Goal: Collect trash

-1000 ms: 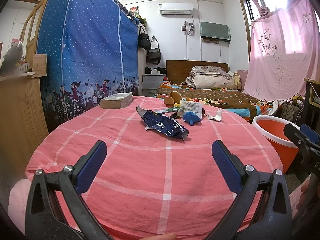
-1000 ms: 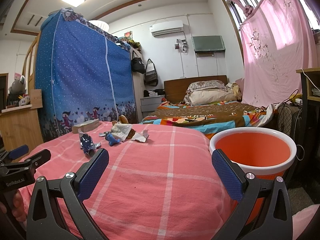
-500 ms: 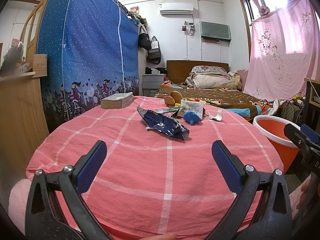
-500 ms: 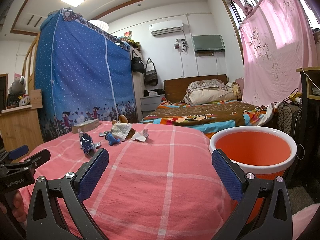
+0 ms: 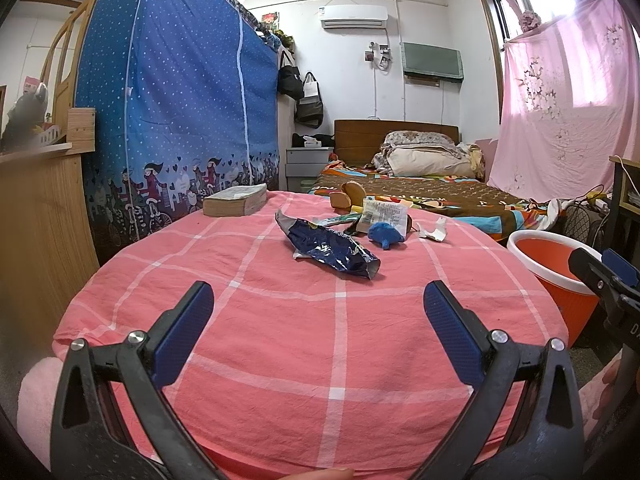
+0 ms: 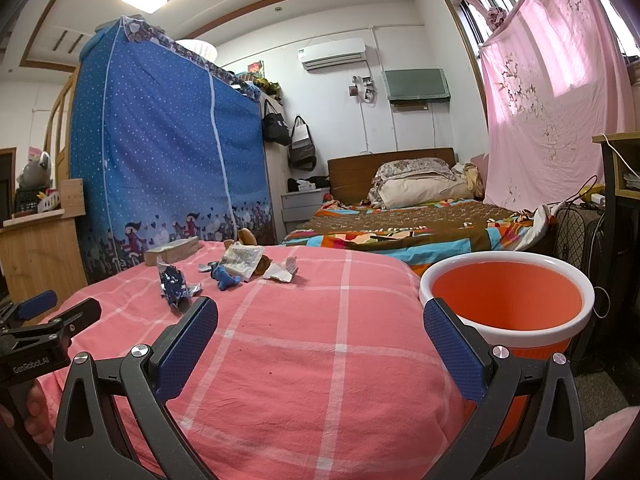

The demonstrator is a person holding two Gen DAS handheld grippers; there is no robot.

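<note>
A crumpled dark blue foil wrapper (image 5: 330, 246) lies on the pink checked cloth (image 5: 280, 320), ahead of my open left gripper (image 5: 318, 306). Behind it sit a blue crumpled scrap (image 5: 385, 234), a printed white packet (image 5: 382, 214) and a torn white piece (image 5: 432, 230). An orange bin with a white rim (image 6: 508, 300) stands at the table's right edge, just beyond my open right gripper (image 6: 320, 322). The same foil wrapper (image 6: 174, 282) and torn white piece (image 6: 282, 272) show in the right wrist view. Nothing is held by either gripper.
A thick book (image 5: 236, 200) lies at the far left of the table beside a brown round object (image 5: 348, 194). A blue curtained bunk (image 5: 176, 100) stands to the left, a bed (image 5: 420, 188) behind, a desk with cables (image 5: 624, 184) to the right.
</note>
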